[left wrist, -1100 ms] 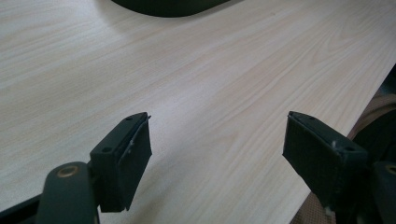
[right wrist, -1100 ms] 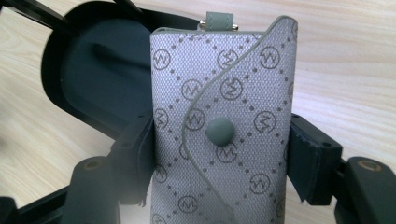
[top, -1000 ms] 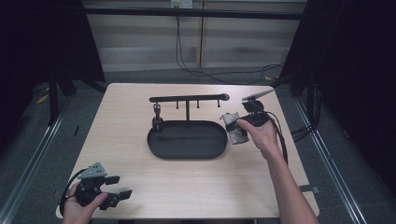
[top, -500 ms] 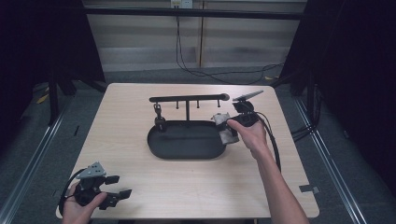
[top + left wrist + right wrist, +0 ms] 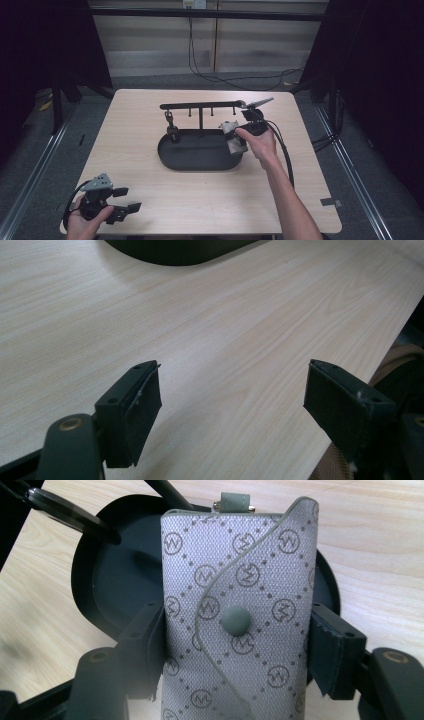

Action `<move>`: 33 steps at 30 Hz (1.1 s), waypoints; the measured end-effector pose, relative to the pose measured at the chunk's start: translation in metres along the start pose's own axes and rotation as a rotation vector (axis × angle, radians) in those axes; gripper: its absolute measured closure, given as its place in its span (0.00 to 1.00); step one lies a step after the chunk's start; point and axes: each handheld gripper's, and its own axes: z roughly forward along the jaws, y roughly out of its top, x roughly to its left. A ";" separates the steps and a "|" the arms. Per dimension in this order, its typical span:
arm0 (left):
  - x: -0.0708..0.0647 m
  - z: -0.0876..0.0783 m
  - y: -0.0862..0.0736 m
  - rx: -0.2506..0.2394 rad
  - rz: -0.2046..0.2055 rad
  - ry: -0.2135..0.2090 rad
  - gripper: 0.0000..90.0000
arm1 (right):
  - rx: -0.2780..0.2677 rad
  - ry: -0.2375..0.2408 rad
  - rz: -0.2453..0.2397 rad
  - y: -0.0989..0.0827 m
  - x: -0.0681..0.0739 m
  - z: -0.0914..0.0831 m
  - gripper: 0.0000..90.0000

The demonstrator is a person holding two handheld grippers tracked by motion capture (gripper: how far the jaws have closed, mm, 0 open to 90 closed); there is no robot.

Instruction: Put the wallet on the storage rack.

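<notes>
Two grippers are out: the right gripper (image 5: 235, 655) is clamped on a grey patterned pouch (image 5: 240, 615) over the right end of the black tray (image 5: 180, 155). The left gripper (image 5: 122, 205) rests at the table's (image 5: 200, 200) near left corner, jaws wide apart.

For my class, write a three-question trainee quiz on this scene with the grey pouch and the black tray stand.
1. True or false: the left tool is closed on the pouch.
2. Which tool grips the grey patterned pouch? A) left B) right C) neither
3. Fill in: the pouch is held over the right end of the black oval ____.

Key:
1. False: the left tool is open above the bare table, near its front left corner.
2. B: the right tool clamps the pouch from both sides.
3. tray: it is the base of the stand with the hook bar.
</notes>
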 end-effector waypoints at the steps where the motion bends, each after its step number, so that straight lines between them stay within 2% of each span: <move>1: 0.001 0.000 0.000 -0.001 -0.003 -0.004 0.25 | 0.002 0.001 0.002 0.000 0.000 0.002 0.37; 7: 0.002 -0.001 -0.001 -0.006 -0.015 -0.002 0.24 | -0.003 0.012 0.024 -0.002 -0.003 0.013 0.37; 21: 0.000 -0.001 0.000 -0.004 0.001 -0.001 0.25 | -0.013 0.020 0.051 -0.011 -0.007 0.029 0.37; 33: 0.000 -0.001 -0.001 -0.003 -0.003 -0.004 0.25 | -0.009 0.003 0.043 -0.014 -0.006 0.043 0.37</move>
